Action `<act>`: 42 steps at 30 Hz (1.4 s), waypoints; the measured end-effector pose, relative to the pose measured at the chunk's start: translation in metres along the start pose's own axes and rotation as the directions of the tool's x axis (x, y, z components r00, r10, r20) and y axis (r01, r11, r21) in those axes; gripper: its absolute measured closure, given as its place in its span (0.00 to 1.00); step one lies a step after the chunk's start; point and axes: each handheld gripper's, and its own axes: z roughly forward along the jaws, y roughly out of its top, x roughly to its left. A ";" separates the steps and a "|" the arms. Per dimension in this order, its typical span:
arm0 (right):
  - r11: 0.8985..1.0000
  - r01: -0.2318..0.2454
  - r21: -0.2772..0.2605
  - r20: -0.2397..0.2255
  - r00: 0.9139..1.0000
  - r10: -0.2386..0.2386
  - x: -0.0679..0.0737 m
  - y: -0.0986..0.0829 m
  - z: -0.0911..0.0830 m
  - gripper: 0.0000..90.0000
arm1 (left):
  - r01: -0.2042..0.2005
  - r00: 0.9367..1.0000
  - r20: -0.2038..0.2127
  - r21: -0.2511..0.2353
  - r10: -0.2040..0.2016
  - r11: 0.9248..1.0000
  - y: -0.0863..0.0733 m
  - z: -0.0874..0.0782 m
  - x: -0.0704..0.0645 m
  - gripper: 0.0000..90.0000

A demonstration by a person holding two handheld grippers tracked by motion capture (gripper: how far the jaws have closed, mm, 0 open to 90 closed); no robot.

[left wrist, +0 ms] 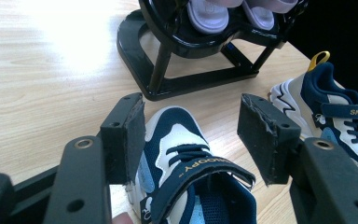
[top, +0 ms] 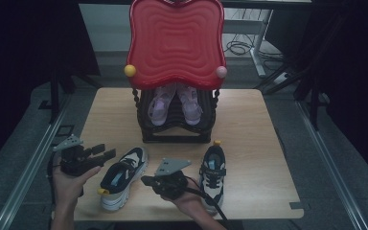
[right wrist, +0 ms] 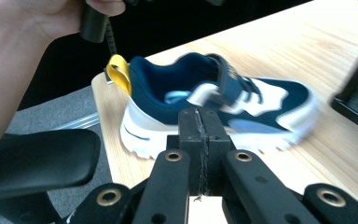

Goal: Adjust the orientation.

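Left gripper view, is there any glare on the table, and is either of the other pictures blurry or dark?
Left gripper view: a washed-out white glare patch on the light wooden table, upper left. Right gripper view: the navy and white sneaker with the yellow heel loop is smeared, soft at its edges. High view: dim overall, dark surroundings, with the glossy red wavy panel the brightest thing.

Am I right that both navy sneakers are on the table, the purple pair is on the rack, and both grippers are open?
Not quite: only the left gripper is open, over the left sneaker. The right gripper is shut on nothing, as the right gripper view shows. Both sneakers, including the right sneaker, lie on the table, and the purple pair sits on the rack.
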 end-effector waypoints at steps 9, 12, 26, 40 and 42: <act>0.999 -0.021 -0.041 0.078 0.997 0.024 -0.019 -0.020 -0.050 0.99 | -0.005 1.000 -0.006 0.005 0.005 1.000 0.000 0.003 -0.003 0.47; 0.998 -0.031 -0.053 0.106 0.994 0.037 -0.027 -0.027 -0.065 0.99 | -0.007 1.000 -0.008 0.009 0.007 1.000 0.000 0.004 -0.004 0.47; 0.996 -0.062 -0.070 0.198 0.977 0.075 -0.046 -0.046 -0.113 0.99 | -0.023 1.000 0.004 0.035 0.023 0.999 -0.004 0.012 -0.009 0.47; 0.997 -0.078 0.016 0.219 0.973 0.072 -0.043 -0.066 -0.098 0.99 | -0.026 1.000 0.010 0.041 0.026 0.999 -0.005 0.012 -0.009 0.46; 0.996 -0.076 0.037 0.213 0.975 0.066 -0.041 -0.068 -0.091 0.99 | -0.025 1.000 0.010 0.042 0.025 0.999 -0.006 0.011 -0.008 0.46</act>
